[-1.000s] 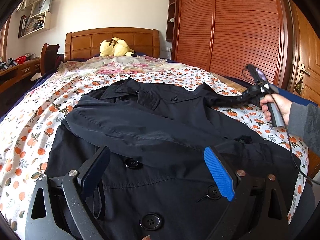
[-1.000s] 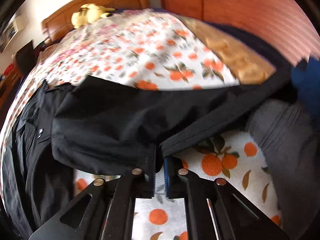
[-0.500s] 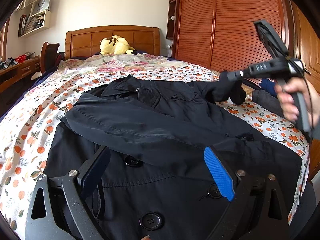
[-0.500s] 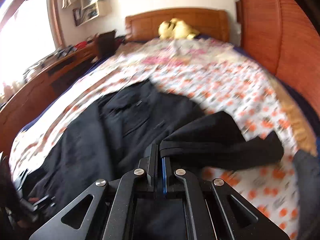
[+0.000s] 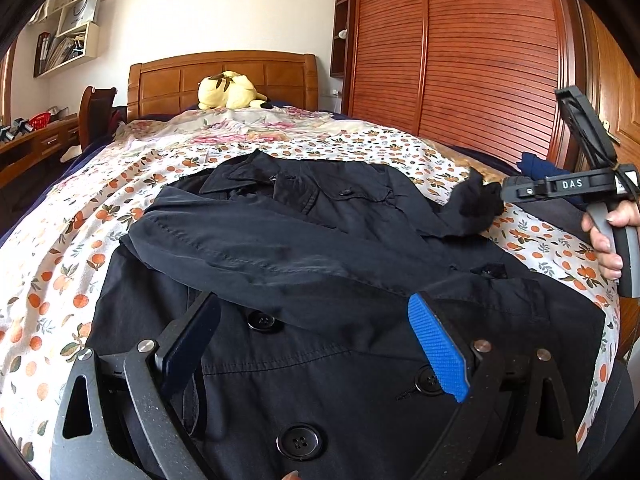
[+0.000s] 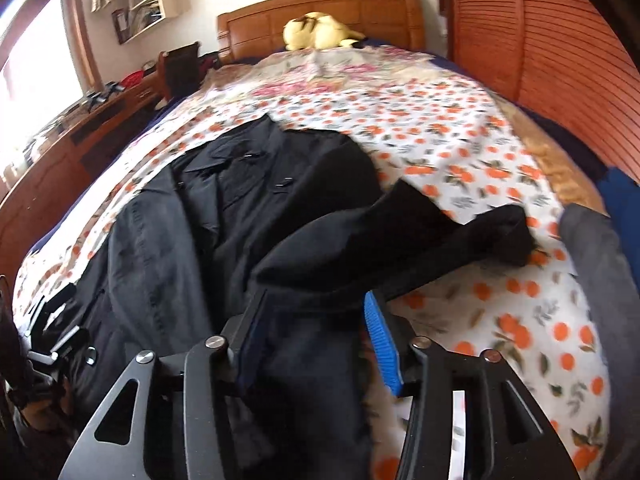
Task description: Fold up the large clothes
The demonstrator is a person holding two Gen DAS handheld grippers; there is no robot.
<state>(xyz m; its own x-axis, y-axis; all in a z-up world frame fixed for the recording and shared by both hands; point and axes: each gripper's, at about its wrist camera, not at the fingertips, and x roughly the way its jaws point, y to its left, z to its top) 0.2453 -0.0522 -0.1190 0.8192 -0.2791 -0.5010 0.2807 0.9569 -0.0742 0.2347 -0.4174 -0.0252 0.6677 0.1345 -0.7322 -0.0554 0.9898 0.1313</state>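
Black coat (image 5: 320,264), buttoned front up, is spread on the bed (image 5: 60,280) over the orange-print sheet, collar toward the headboard. Right gripper (image 6: 316,336): its fingers (image 6: 382,344) have just been opening and are seen approx. half apart, w/ nothing pinched between them; dark cloth lies beyond and below the tips, but whether it is brushed cannot be told, the view being blurred. From the left wrist view the same gripper (image 5: 505,194) is seen off the coat's right edge, cuff end of the right sleeve (image 5: 472,208) just at its nose, slumped on the sheet and not carried across the chest. Left gripper (image 5: 316,344) is held over the lower front near the buttons, fingers (image 5: 438,354) wide, nothing gripped. Left sleeve (image 5: 248,248) is already laid diagonally across the body. Step in hand, as judged: sleeve folding, 2nd sleeve just let go short of its place, so the task is early; no body fold is made yet. Next move prob. calls for the cuff to be re-taken w/ a firmer bite, or nudged inward, till it is laid over the chest alongside the first sleeve; then hem to be brought up toward the collar. Care is needed re. heavy cloth sliding back off the side. Farther out, a yellow plush toy (image 5: 228,90) is seen at the headboard.
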